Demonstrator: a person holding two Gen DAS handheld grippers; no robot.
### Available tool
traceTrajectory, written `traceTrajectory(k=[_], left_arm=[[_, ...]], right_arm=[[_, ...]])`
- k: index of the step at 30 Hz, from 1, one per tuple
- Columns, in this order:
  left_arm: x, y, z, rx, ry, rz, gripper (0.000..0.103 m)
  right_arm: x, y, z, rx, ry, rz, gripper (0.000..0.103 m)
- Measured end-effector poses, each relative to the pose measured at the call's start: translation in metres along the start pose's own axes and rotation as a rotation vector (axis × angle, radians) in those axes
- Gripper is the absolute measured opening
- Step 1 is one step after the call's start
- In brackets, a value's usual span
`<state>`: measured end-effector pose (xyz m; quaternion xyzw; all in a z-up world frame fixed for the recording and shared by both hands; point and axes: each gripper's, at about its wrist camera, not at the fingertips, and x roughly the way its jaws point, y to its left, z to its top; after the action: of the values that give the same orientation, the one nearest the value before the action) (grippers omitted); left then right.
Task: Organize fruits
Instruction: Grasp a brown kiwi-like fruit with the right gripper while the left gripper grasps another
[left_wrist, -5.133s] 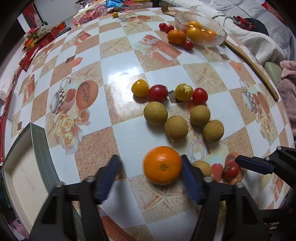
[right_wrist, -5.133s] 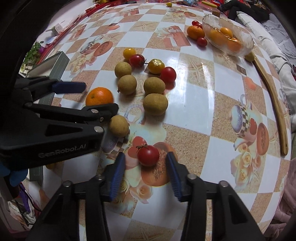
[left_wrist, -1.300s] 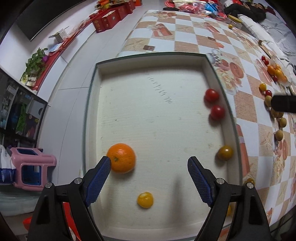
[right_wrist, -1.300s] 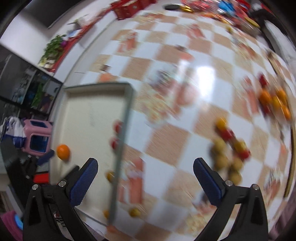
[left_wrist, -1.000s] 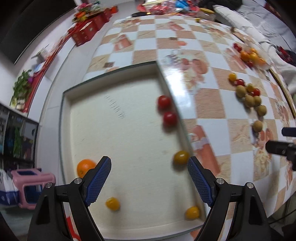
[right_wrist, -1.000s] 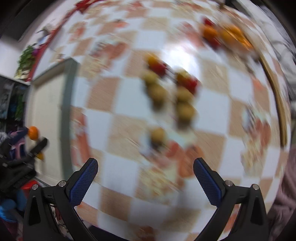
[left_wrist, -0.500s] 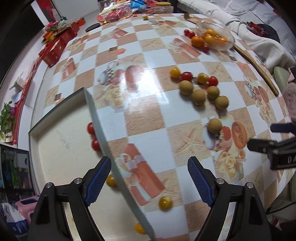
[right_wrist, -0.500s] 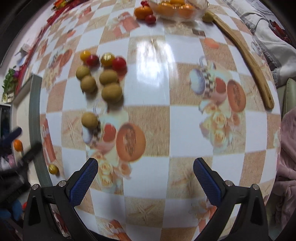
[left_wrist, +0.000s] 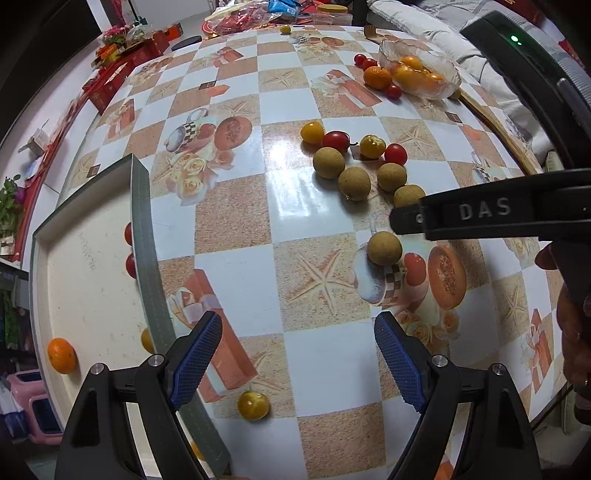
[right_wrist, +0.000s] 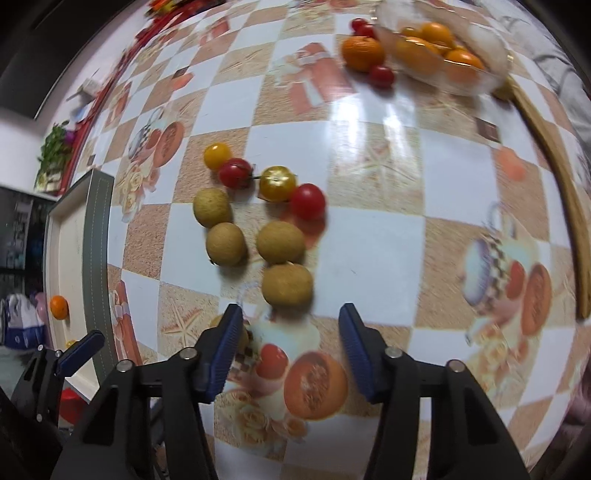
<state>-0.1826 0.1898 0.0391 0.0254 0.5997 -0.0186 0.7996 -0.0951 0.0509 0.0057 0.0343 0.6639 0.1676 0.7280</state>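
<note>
Five brown longans lie loose on the checked tablecloth (left_wrist: 236, 221), four of them huddled under a row of cherry tomatoes (left_wrist: 335, 141) and one longan (left_wrist: 384, 248) apart, nearer you. Your left gripper (left_wrist: 297, 356) hangs over bare cloth with its jaws wide apart and nothing between them; a yellow cherry tomato (left_wrist: 253, 405) sits just below its left finger, close to the tray's green wall. That tray (left_wrist: 142, 236) stands at the table's left edge and already holds an orange (left_wrist: 61, 355) by its outer wall and a couple of red tomatoes tucked against the inner wall, so it is likely your sorting place.

Your right gripper (right_wrist: 290, 350) points steeply down at the cloth and its jaws are closing, yet nothing is between them so far: the nearest longan (right_wrist: 287, 284) lies just beyond the fingertips, and the lone one peeks from behind the left finger. You seem to be narrowing the jaws to suit such a small round fruit before reaching it.

The glass bowl (left_wrist: 448, 75) of oranges waits at the far right corner, with a loose orange and red tomatoes beside it.
</note>
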Motion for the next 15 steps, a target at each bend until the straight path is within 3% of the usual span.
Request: traceTrajectory(k=[2,6,15], left_arm=[[0.003,-0.003,0.002,-0.007,0.000,-0.002,0.086],[0.009,-0.010,0.008,-0.012,-0.003,-0.005,0.086],[0.023,-0.027,0.028,0.008,-0.022,-0.008,0.085]], right_arm=[[0.001,0.002,0.003,-0.020,-0.012,-0.003,0.053],[0.004,0.002,0.011,-0.040,-0.010,-0.009,0.032],[-0.001,-0.022,0.016,-0.034,0.000,0.061,0.031]])
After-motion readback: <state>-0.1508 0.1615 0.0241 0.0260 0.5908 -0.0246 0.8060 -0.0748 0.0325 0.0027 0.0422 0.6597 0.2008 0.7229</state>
